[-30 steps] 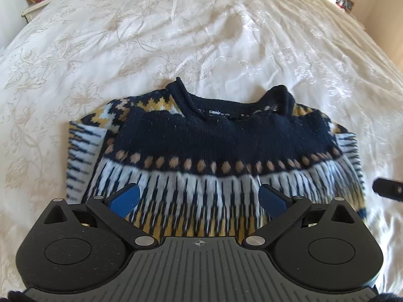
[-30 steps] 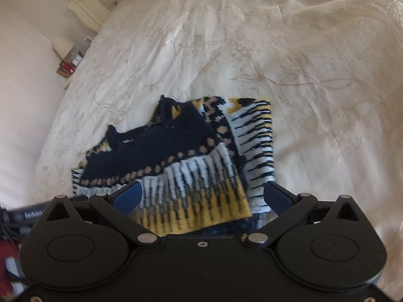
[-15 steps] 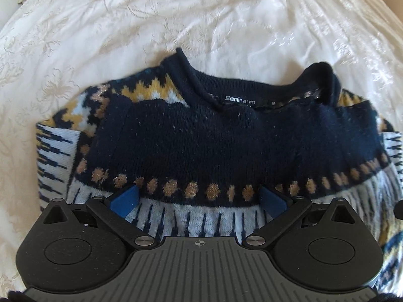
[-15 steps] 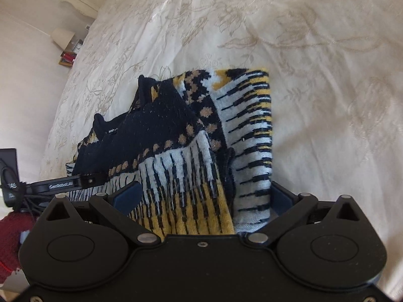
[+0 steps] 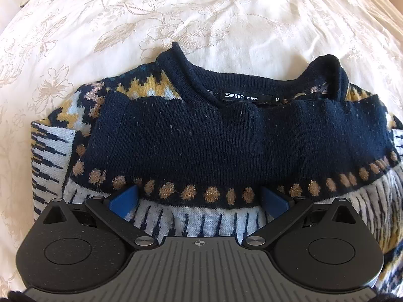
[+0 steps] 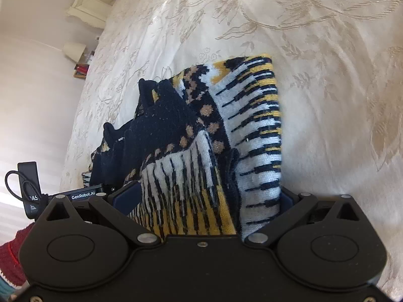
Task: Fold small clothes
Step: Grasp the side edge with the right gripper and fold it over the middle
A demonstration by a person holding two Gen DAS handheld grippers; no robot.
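Note:
A knitted sweater (image 5: 226, 136), navy with white, yellow and tan patterns, lies folded on the bed with its collar and label facing away from me. My left gripper (image 5: 199, 198) is open right over the sweater's near part, its blue pads (image 5: 123, 198) spread wide above the white striped band. In the right wrist view the sweater (image 6: 176, 130) shows from its right side as a stack of layers. My right gripper (image 6: 205, 196) is open, and the layered side edge lies between its fingers, unclamped. The left gripper's body (image 6: 83, 191) shows at the sweater's far side.
A cream embroidered bedspread (image 5: 201, 12) covers the whole bed around the sweater. A white headboard (image 6: 85, 7), a lamp (image 6: 73, 50) and a nightstand stand beyond the bed. A red sleeve (image 6: 12, 259) and a black cabled device (image 6: 27, 183) sit at the lower left.
Both grippers have moved in toward the sweater and lower. The sweater's right edge now lies between the right gripper's fingers. Both stay open.

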